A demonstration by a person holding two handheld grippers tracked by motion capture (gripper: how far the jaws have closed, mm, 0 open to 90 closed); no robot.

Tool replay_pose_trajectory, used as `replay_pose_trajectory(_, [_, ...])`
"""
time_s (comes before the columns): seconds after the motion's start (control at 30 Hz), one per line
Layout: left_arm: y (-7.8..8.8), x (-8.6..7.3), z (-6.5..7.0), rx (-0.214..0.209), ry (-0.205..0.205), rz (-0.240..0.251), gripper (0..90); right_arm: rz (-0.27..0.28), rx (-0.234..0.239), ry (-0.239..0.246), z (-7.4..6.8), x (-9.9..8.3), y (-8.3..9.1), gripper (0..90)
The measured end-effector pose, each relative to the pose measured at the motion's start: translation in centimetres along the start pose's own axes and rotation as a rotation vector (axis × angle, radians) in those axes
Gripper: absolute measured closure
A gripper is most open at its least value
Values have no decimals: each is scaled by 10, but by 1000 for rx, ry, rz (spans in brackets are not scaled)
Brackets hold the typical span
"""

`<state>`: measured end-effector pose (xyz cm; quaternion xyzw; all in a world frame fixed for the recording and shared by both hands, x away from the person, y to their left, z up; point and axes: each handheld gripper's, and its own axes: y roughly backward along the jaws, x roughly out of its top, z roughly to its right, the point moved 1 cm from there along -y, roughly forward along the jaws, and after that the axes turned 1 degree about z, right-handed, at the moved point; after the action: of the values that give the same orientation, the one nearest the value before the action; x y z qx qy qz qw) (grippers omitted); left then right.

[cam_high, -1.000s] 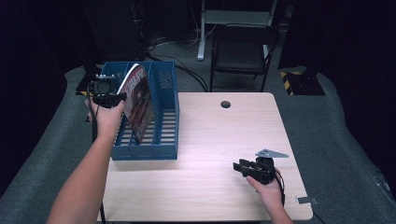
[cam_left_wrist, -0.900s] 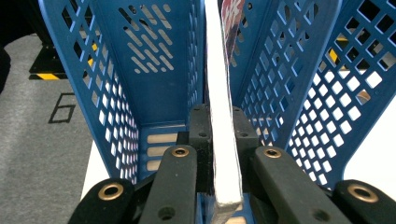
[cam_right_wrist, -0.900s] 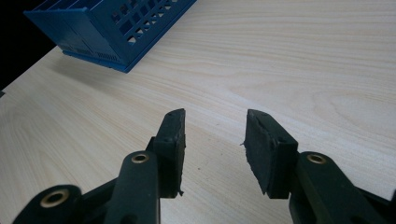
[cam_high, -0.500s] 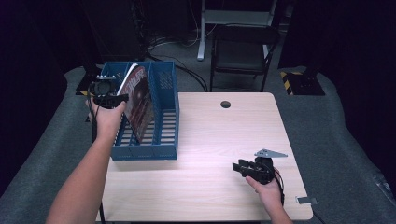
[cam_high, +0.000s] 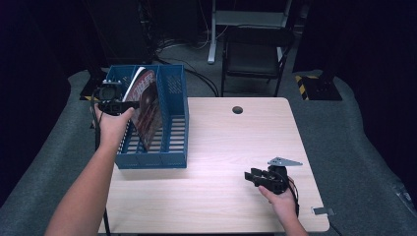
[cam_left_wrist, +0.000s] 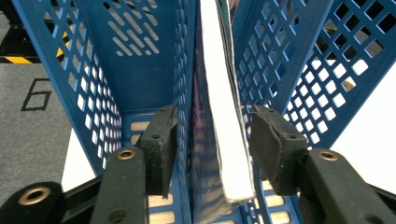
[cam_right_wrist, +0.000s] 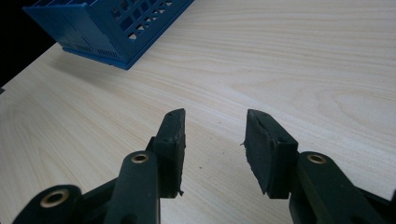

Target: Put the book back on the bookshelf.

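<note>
Jaws of left hand-held gripper (cam_left_wrist: 210,144) have just been opened, magazine (cam_left_wrist: 222,116) left between them in blue rack (cam_high: 172,123); right hand-held gripper (cam_right_wrist: 212,144) is held open, empty, over desk (cam_high: 221,147).

A magazine (cam_high: 147,110) with a dark red cover and white page edges is stood on its lower edge in the middle slot of a blue perforated file rack (cam_high: 174,147), tilted to the left. The rack is set at the far left of the bench (cam_high: 221,196).
</note>
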<state>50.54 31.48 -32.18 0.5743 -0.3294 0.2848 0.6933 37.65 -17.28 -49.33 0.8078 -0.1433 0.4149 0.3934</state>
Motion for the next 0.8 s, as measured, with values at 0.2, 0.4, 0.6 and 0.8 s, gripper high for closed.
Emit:
replay_pose_trajectory(0.2, [2,0,-2,-7,4,-3,471,-3,0,0,0,0,-1,578])
replay_pose_trajectory(0.4, [3,-1,-1,-16,5,-4,461,-4,1,-2,0,0,-1,578])
replay_pose_trajectory(0.6, [5,-1,0,-32,4,-12,433,-5,1,-1,0,0,-1,575])
replay_pose_trajectory(0.8, [11,0,2,-56,-5,-11,408,-11,0,0,0,0,-2,572])
